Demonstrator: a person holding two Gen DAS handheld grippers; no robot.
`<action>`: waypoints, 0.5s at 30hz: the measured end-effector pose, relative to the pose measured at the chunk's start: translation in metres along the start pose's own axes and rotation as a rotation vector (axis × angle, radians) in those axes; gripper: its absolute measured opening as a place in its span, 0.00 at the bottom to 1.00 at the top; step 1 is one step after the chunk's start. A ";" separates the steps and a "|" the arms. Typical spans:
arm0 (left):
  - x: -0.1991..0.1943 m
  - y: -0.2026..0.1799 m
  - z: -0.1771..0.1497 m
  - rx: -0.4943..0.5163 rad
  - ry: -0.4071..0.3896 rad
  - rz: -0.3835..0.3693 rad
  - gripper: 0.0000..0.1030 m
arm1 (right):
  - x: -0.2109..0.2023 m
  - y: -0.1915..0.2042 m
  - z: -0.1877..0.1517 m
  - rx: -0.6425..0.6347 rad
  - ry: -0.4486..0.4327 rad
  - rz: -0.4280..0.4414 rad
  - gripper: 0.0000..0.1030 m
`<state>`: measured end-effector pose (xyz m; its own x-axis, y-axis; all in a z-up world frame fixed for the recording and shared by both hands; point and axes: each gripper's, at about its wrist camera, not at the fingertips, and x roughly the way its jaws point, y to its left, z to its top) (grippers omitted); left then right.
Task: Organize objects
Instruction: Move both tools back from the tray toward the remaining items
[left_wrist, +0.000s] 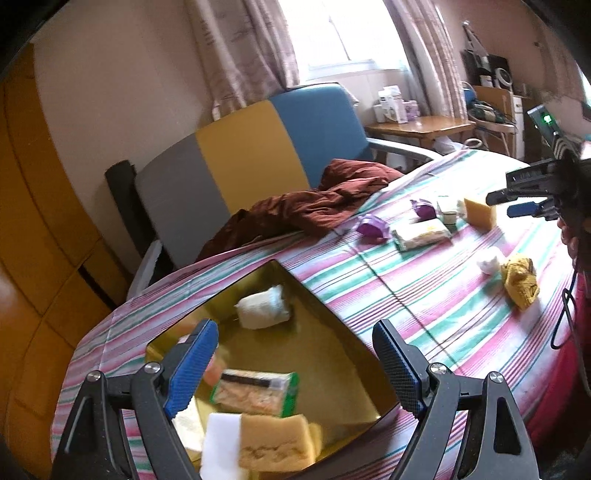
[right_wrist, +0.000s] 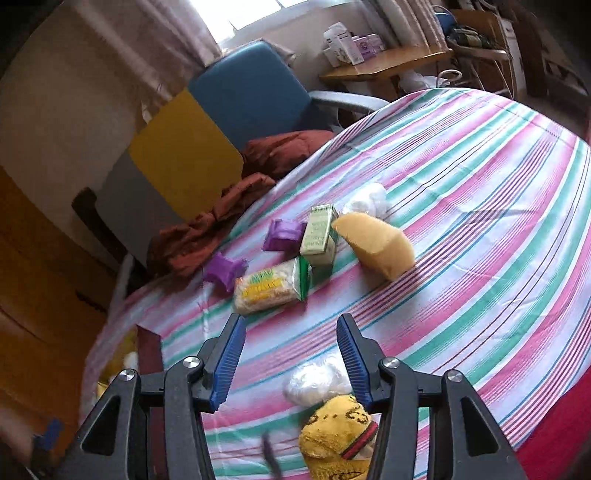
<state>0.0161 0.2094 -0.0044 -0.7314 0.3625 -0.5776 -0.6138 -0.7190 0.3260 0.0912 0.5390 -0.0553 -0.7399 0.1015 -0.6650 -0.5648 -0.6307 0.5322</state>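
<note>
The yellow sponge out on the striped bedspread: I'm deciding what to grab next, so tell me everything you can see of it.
The yellow sponge is a thick, wedge-like block of porous-looking foam with a rounded top, uniformly yellow and seemingly dry. It rests on the striped bedspread, right of the green carton and close against it, with a white wad just behind. Neither tool touches it.

The bed sheet (right_wrist: 480, 192) is striped pink, green and white. The box (left_wrist: 332, 354) is gold inside. The two sponges (right_wrist: 376, 243) (left_wrist: 277, 443) are yellow, the spools (right_wrist: 282, 234) purple, the cloth (left_wrist: 325, 206) rust-brown. The sock (right_wrist: 340, 435) is yellow with a red-green band. The headboard (left_wrist: 240, 162) has grey, yellow and blue panels. Both claws (left_wrist: 295, 369) (right_wrist: 290, 360) have blue pads (right_wrist: 227, 365).
</note>
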 end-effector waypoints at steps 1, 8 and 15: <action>0.002 -0.003 0.001 0.005 0.001 -0.009 0.84 | -0.004 -0.004 0.001 0.026 -0.018 0.031 0.51; 0.026 -0.039 0.018 0.027 0.026 -0.134 0.84 | -0.017 -0.037 0.007 0.216 -0.083 0.199 0.61; 0.055 -0.083 0.038 0.033 0.058 -0.331 0.81 | -0.019 -0.047 0.008 0.272 -0.094 0.248 0.64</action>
<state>0.0149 0.3116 -0.0345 -0.4734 0.5377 -0.6977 -0.8250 -0.5482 0.1373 0.1283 0.5730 -0.0634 -0.8892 0.0493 -0.4548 -0.4318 -0.4188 0.7988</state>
